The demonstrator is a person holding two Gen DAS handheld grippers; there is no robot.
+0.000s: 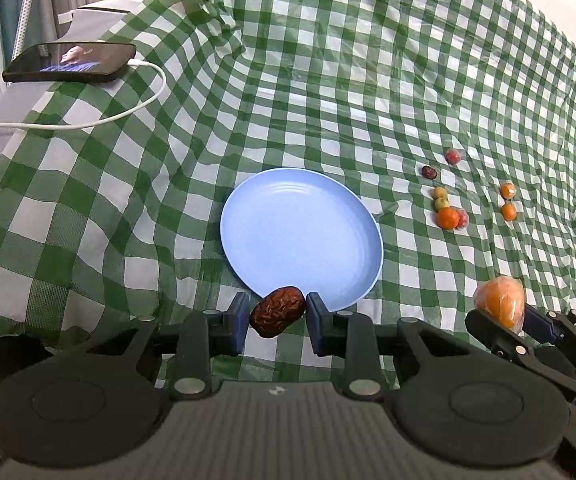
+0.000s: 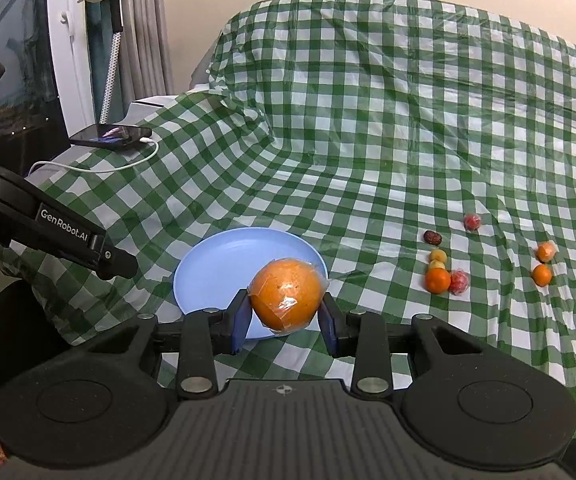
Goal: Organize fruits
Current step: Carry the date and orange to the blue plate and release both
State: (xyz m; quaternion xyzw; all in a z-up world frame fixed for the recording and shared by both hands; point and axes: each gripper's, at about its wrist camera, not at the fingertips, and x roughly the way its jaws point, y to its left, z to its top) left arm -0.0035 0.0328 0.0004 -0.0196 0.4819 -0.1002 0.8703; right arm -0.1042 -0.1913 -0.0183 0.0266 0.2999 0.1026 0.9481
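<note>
My left gripper (image 1: 276, 312) is shut on a wrinkled dark red date (image 1: 277, 311), held just over the near rim of the light blue plate (image 1: 300, 236), which has nothing on it. The right gripper (image 2: 283, 304) is shut on a plastic-wrapped orange (image 2: 285, 298), in front of the same blue plate (image 2: 227, 264). From the left wrist view that wrapped orange (image 1: 502, 300) shows at the right, with the right gripper (image 1: 504, 312) around it. Several small fruits lie on the cloth to the right: an orange (image 2: 438, 280), a red one (image 2: 459, 282), a dark date (image 2: 432, 237).
A green-and-white checked cloth (image 1: 328, 80) covers the table and rises in folds at the back. A black phone (image 1: 69, 62) with a white cable (image 1: 87, 120) lies at the far left edge. More small fruits (image 1: 508, 202) sit at the right.
</note>
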